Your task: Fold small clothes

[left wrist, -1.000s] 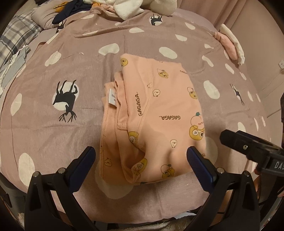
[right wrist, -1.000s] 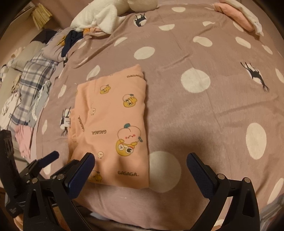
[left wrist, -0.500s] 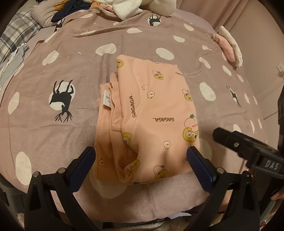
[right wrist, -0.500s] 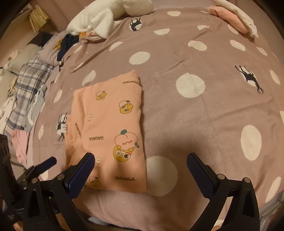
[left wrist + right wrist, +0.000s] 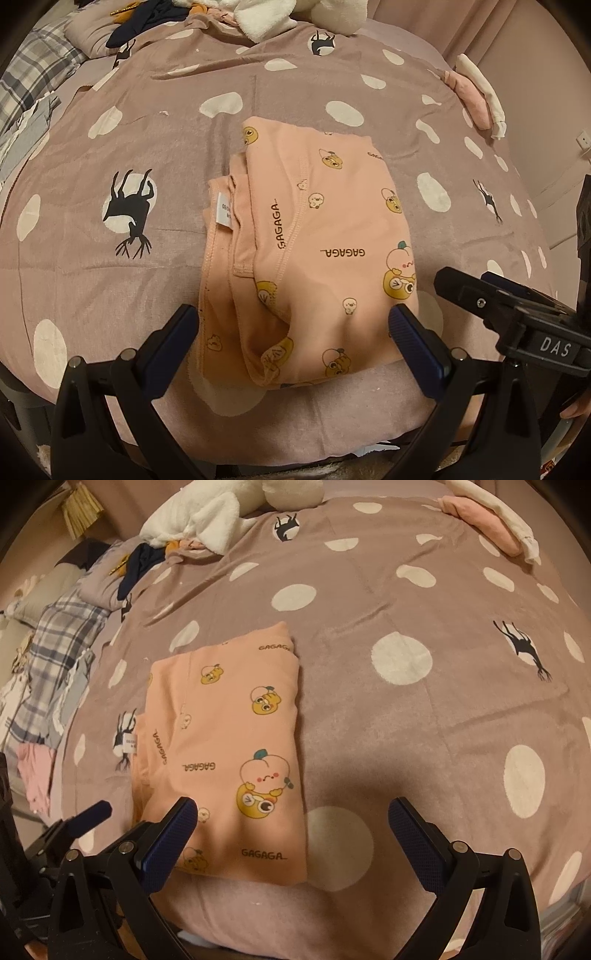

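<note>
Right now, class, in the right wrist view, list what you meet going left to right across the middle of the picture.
Plaid cloth → white care label → folded peach garment → large white dot → black deer print.

I see the bed (image 5: 155,155) in its spotted mauve cover — the folded peach garment (image 5: 314,254) near its front edge, white plush (image 5: 207,517) heaped far back.
</note>
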{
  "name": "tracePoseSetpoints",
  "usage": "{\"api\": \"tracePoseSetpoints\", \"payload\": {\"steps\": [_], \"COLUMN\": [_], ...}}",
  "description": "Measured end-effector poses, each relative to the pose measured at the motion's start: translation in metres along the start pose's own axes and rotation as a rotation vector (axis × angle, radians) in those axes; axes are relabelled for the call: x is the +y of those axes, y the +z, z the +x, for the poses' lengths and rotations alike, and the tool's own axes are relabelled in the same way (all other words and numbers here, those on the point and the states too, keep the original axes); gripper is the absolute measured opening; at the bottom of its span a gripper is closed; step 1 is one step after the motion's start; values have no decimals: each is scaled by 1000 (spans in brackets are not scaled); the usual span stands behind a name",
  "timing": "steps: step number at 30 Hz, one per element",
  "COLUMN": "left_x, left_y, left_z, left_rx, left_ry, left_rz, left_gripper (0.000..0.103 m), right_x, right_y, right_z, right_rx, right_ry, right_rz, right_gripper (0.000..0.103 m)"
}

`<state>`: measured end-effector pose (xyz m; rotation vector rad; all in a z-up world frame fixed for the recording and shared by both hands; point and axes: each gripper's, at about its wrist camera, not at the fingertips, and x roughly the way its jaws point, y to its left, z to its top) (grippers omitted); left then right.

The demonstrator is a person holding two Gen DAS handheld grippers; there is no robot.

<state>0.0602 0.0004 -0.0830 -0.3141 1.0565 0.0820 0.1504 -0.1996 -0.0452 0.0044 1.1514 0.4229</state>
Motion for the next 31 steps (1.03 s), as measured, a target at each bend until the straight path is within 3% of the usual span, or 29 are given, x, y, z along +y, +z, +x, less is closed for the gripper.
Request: {"api": "tracePoseSetpoints", "payload": {"steps": [25, 31], "left_x": [8, 4], "left_y": [0, -2], "left_z": [1, -5], "left_rx": [9, -49], "left_ry": [17, 80], "left_rz": [-12, 24], "left_gripper": [103, 102], "right_x": [4, 4], "right_y": [0, -1], "right_z": [7, 9], "right_rx": [19, 25], "right_ry": [-34, -56], "right_rz": [0, -5], "right_gripper": [102, 102]}}
